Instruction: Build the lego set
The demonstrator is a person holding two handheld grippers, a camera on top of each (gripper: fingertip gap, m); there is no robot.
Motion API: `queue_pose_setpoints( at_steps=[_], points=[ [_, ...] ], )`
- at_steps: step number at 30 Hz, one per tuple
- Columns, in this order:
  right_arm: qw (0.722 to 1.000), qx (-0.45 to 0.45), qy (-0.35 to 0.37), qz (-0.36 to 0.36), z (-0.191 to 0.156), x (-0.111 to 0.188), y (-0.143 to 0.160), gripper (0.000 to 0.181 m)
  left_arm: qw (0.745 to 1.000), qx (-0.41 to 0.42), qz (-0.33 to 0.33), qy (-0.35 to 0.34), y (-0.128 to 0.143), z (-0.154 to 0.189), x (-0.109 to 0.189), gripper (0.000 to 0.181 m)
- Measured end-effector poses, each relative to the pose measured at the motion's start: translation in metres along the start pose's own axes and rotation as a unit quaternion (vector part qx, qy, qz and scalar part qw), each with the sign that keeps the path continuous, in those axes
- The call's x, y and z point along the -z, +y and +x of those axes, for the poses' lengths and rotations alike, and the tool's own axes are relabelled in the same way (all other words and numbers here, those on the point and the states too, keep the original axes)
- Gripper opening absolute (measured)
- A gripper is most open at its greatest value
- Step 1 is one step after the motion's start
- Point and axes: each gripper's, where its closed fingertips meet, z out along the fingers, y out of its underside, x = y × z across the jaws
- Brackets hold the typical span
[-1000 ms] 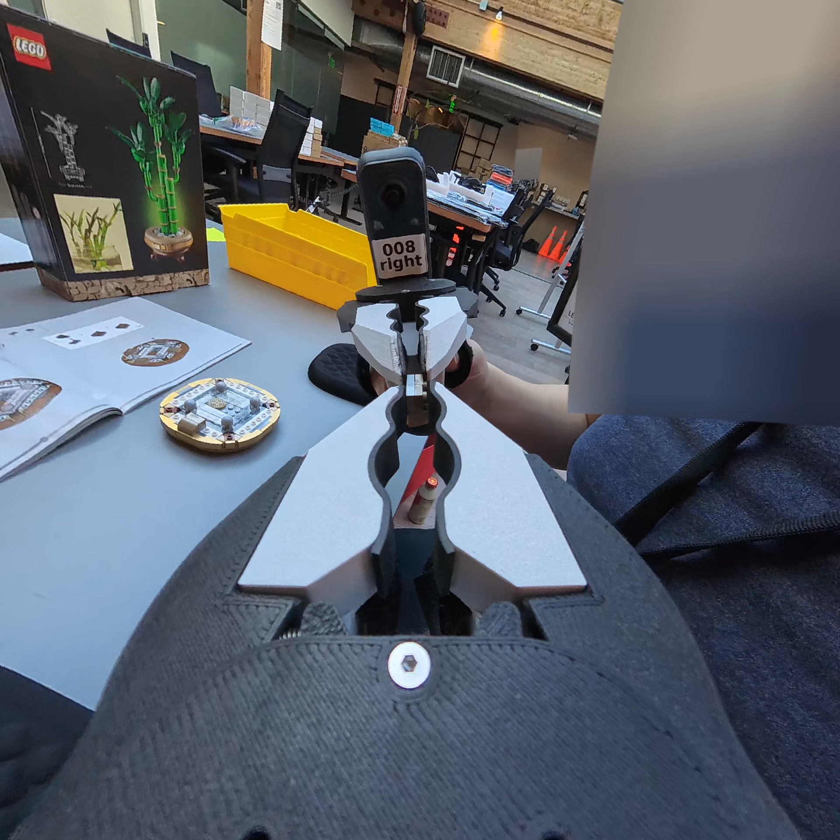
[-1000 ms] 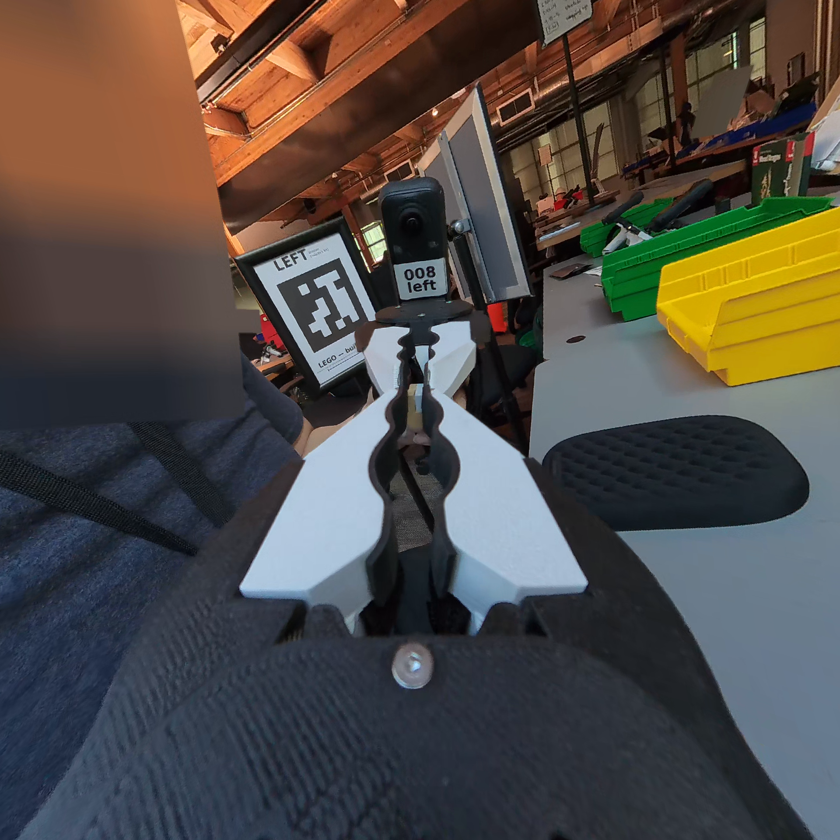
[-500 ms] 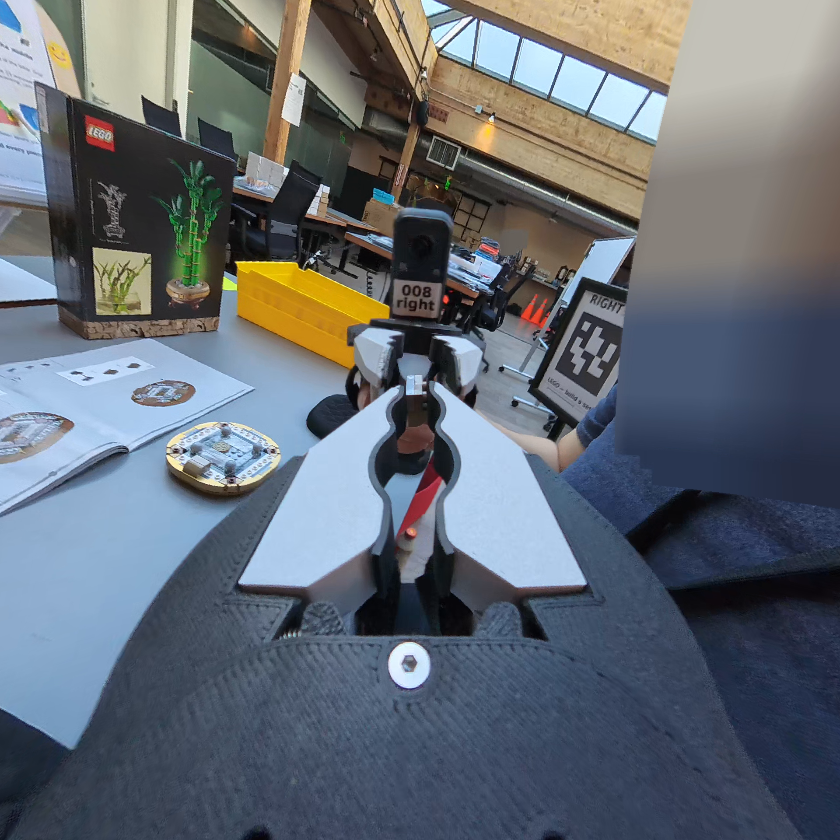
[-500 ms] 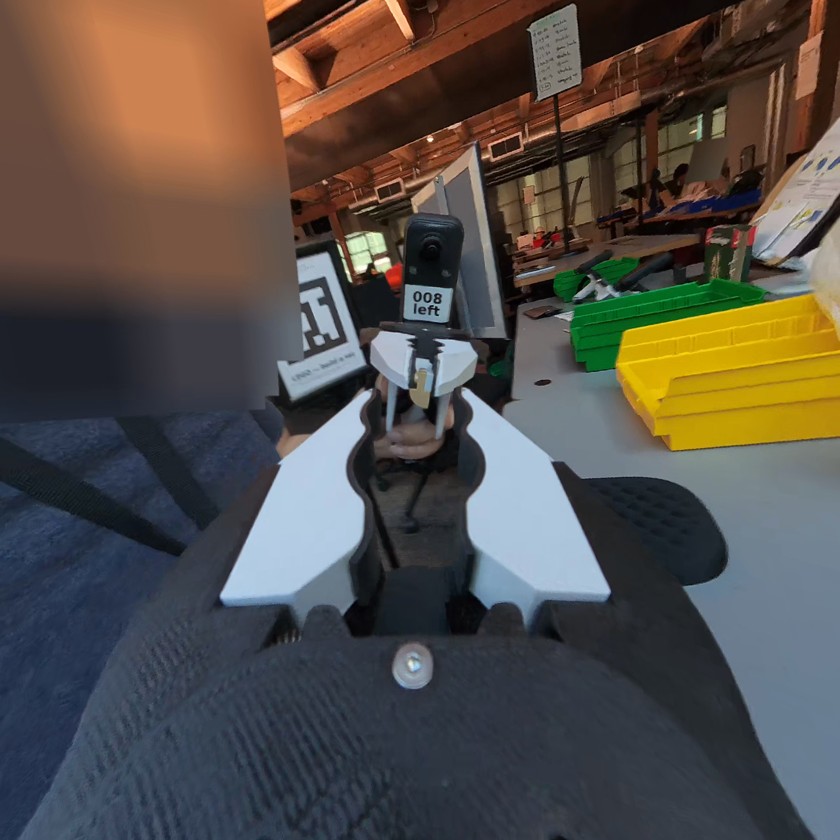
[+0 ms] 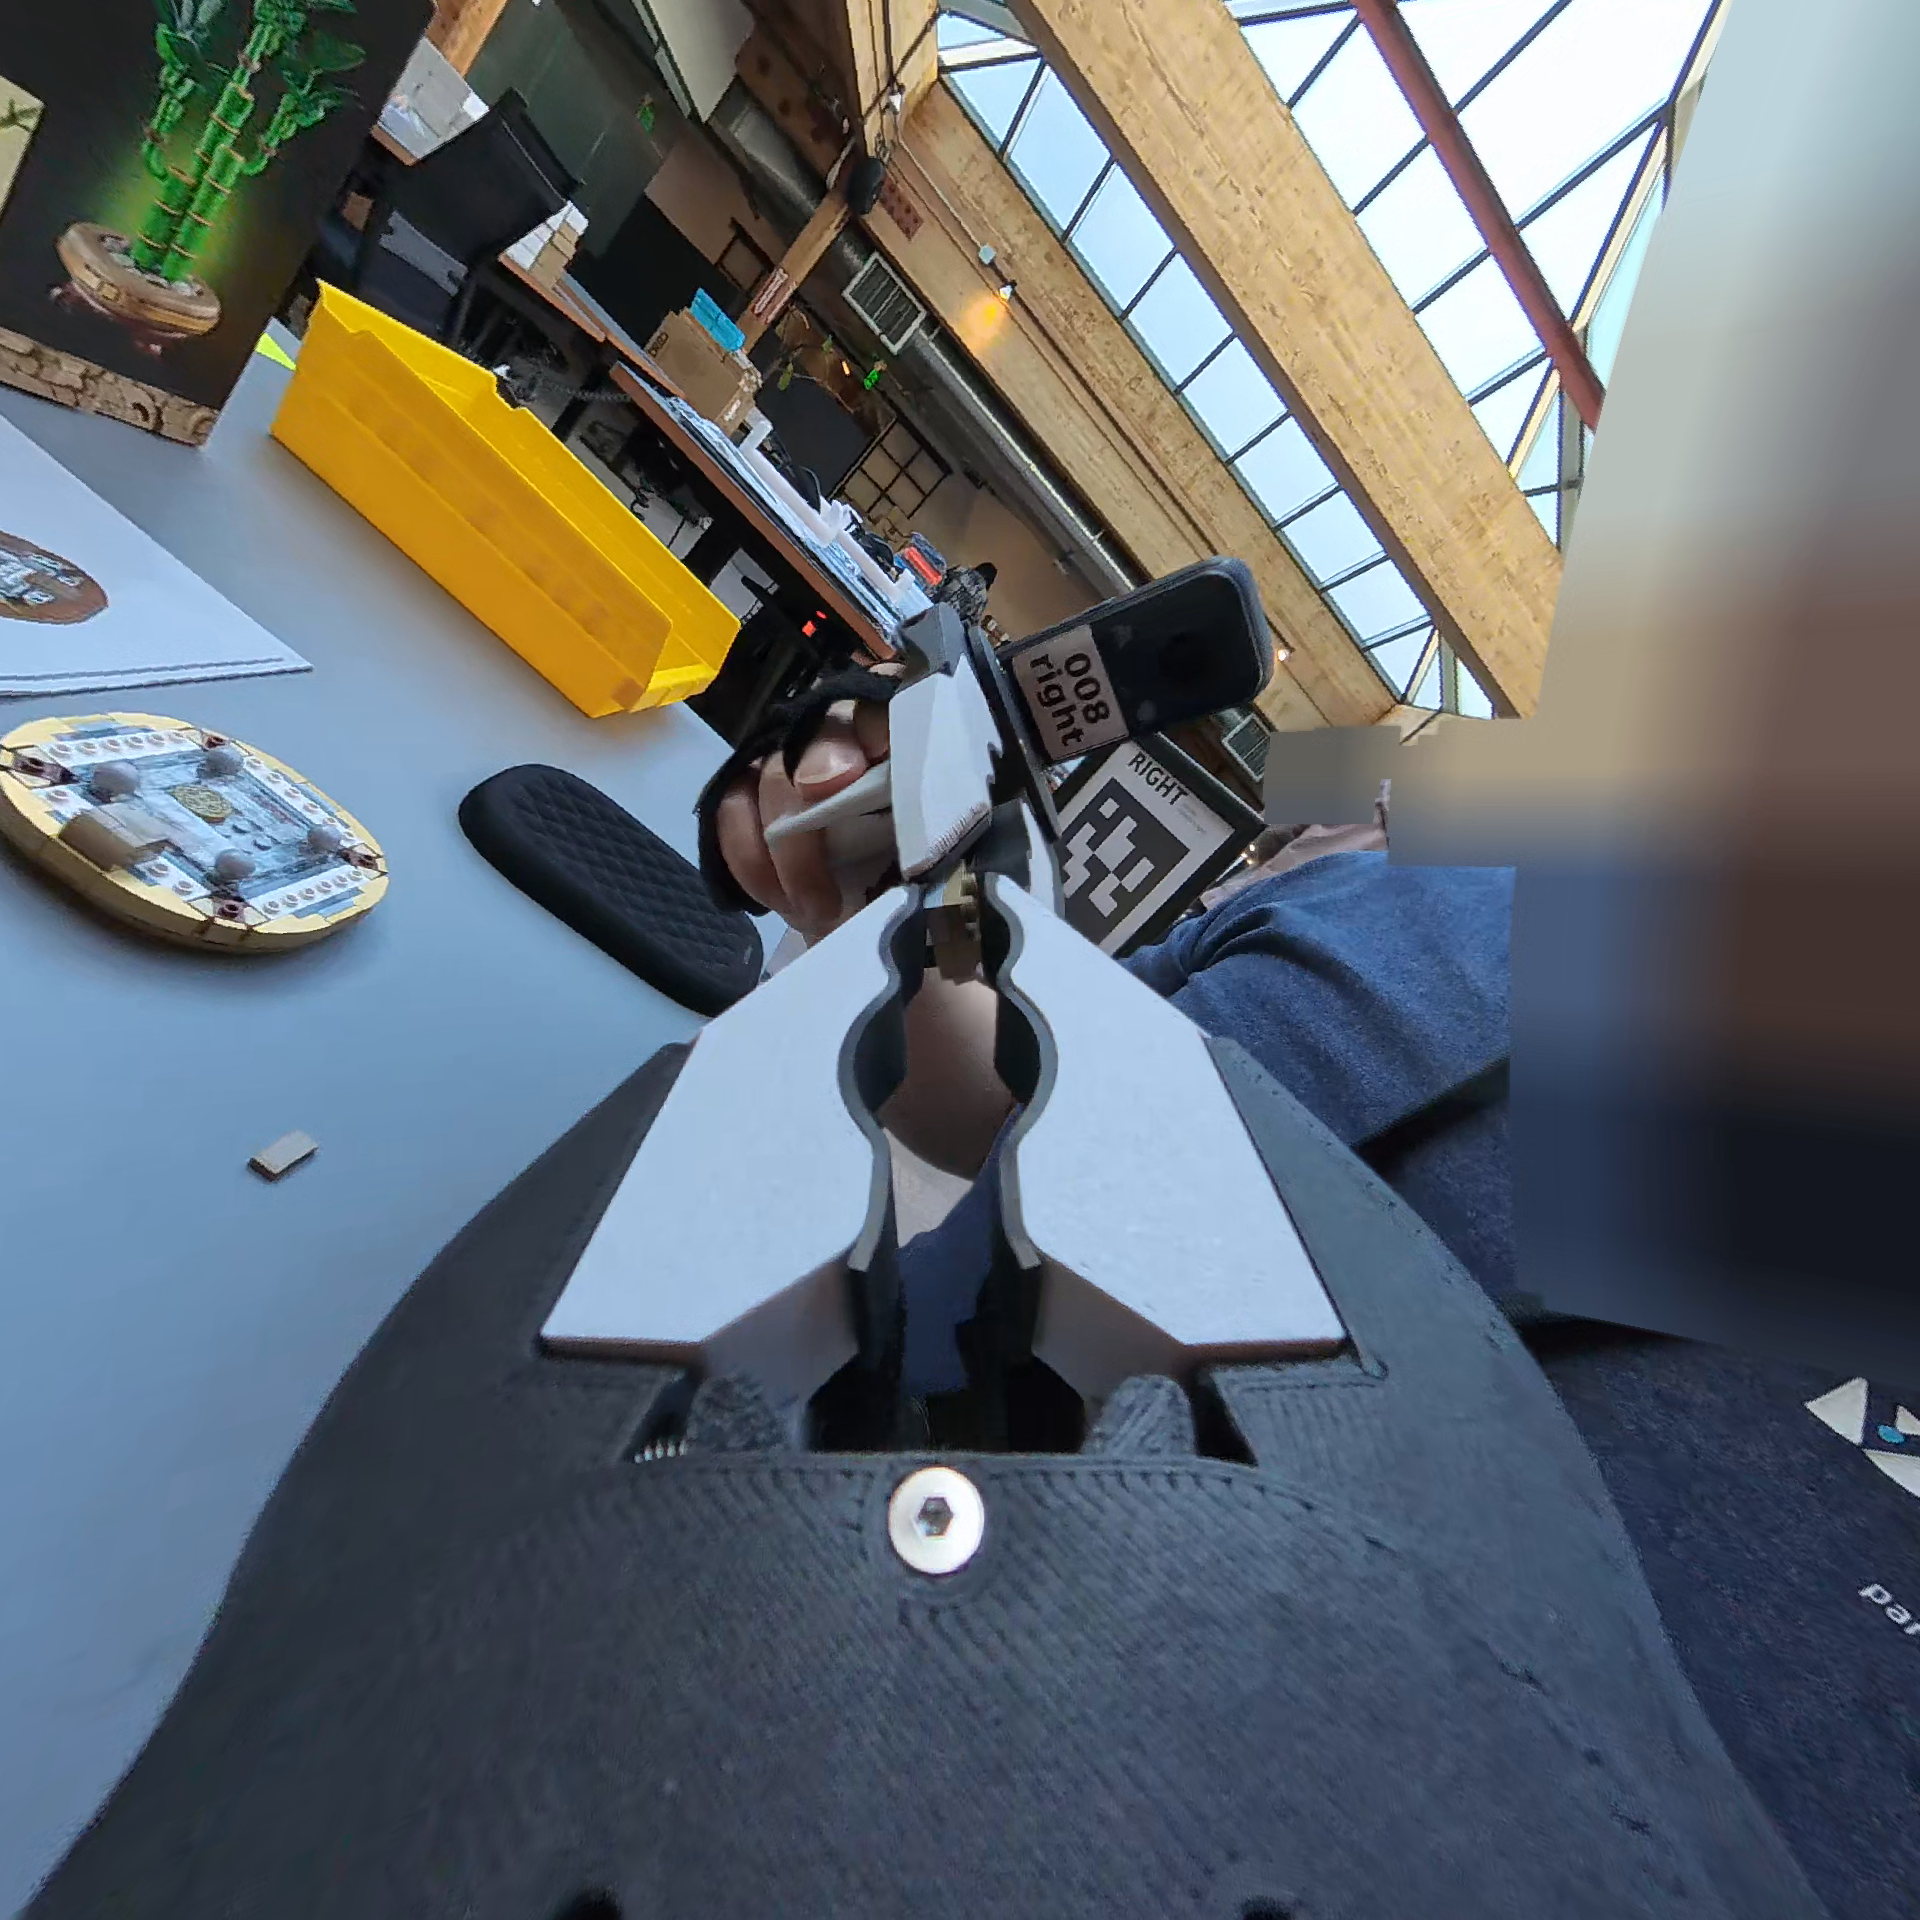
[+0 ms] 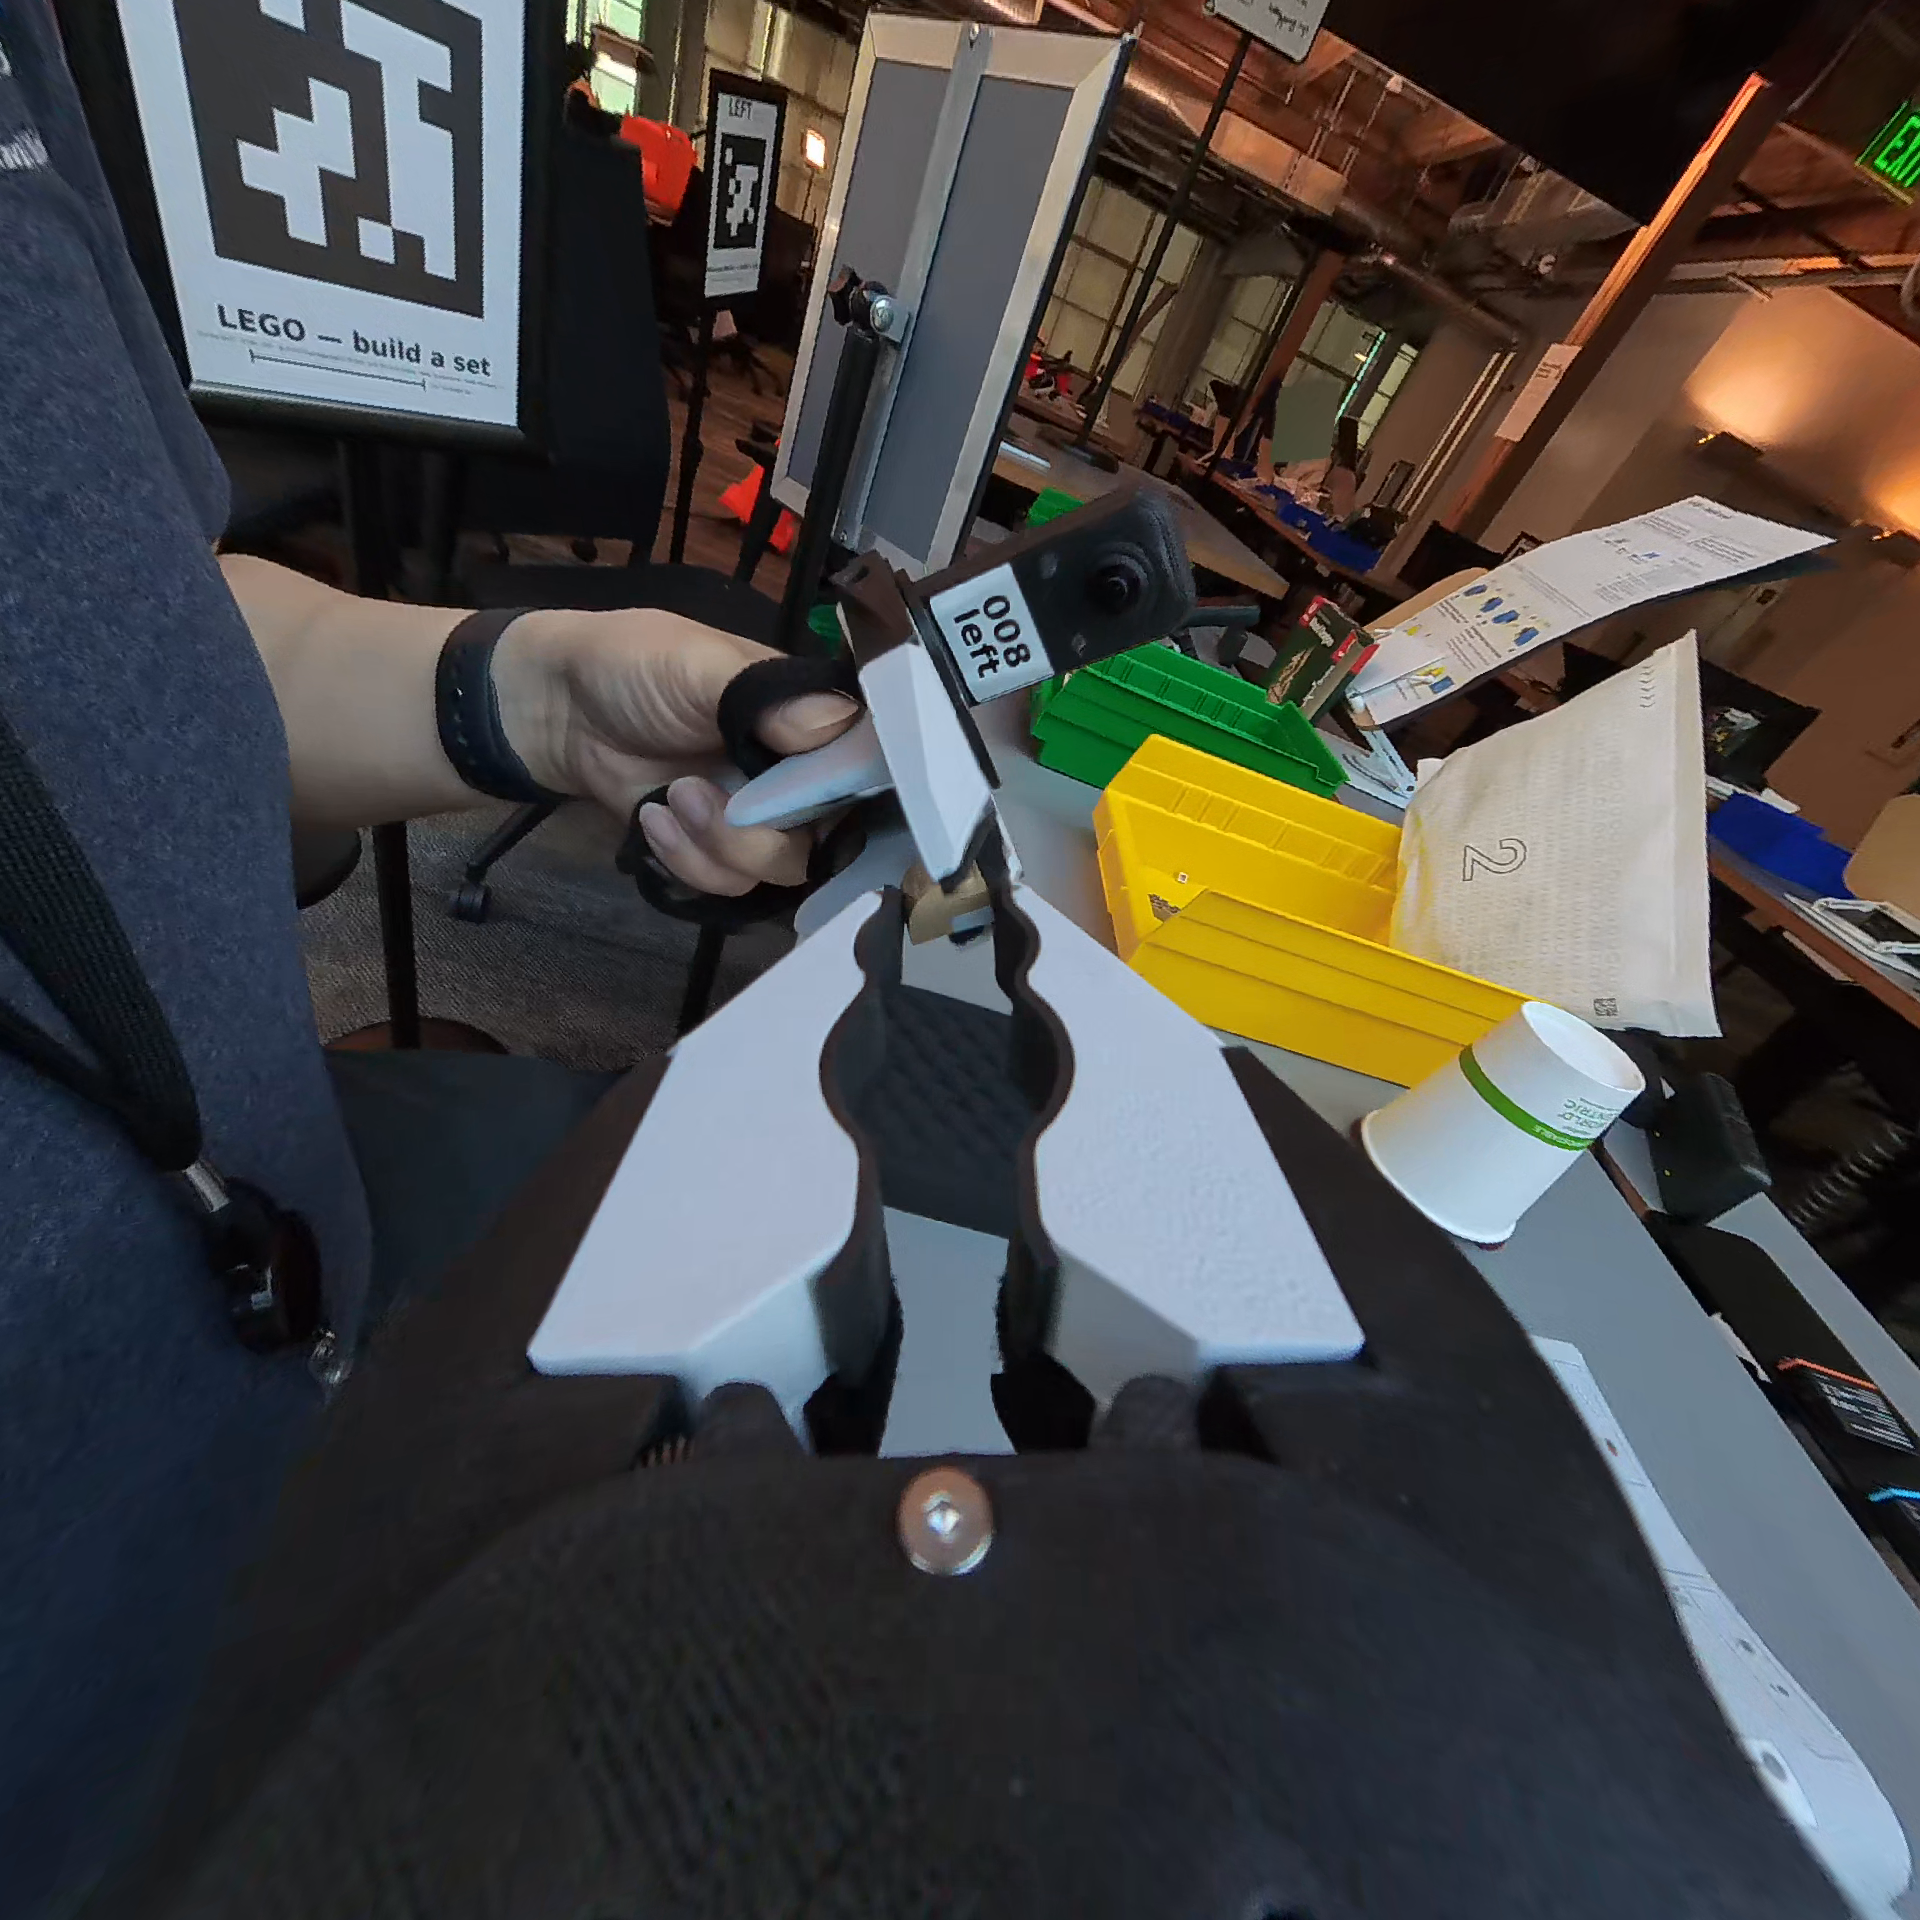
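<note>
Meanwhile, above the grey table [image 5: 312, 1039], the left gripper [image 5: 951, 914] and right gripper [image 6: 940, 914] are both clenching a small tan lego piece [image 6: 935, 902], apparently joining parts.

Left wrist view: looks along its own jaws, rolled sideways, facing the right gripper [image 5: 951, 894] at close range, grey worktop [image 5: 312, 1039] to its left. Right wrist view: opposite direction, facing the left gripper [image 6: 951, 914] equally near. Shared: meeting jaw tips, black pad [image 5: 613, 873] [image 6: 940, 1101], yellow bin [image 5: 488, 499] [image 6: 1247, 894]
</note>
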Motion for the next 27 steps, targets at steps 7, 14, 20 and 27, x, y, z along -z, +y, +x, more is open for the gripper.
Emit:
queue_pose_setpoints(
  at_steps=[7,14,20,27],
  points=[
    [1.0,-0.007,0.0,0.001,0.0,0.003,0.004,0.016,1.0,0.017,0.021,0.011,-0.001,-0.002,0.01,0.01],
    [1.0,-0.021,-0.009,0.018,-0.003,0.005,0.001,0.016,0.999,0.033,0.018,0.036,0.002,0.001,0.007,0.006],
    [0.998,-0.048,-0.028,0.023,-0.006,0.008,0.004,0.015,0.995,0.071,0.016,0.063,0.006,0.0,0.003,0.007],
    [0.996,-0.087,-0.03,0.012,0.0,0.007,0.012,0.015,0.992,0.109,0.023,0.056,0.003,-0.012,0.0,0.007]
  ],
)
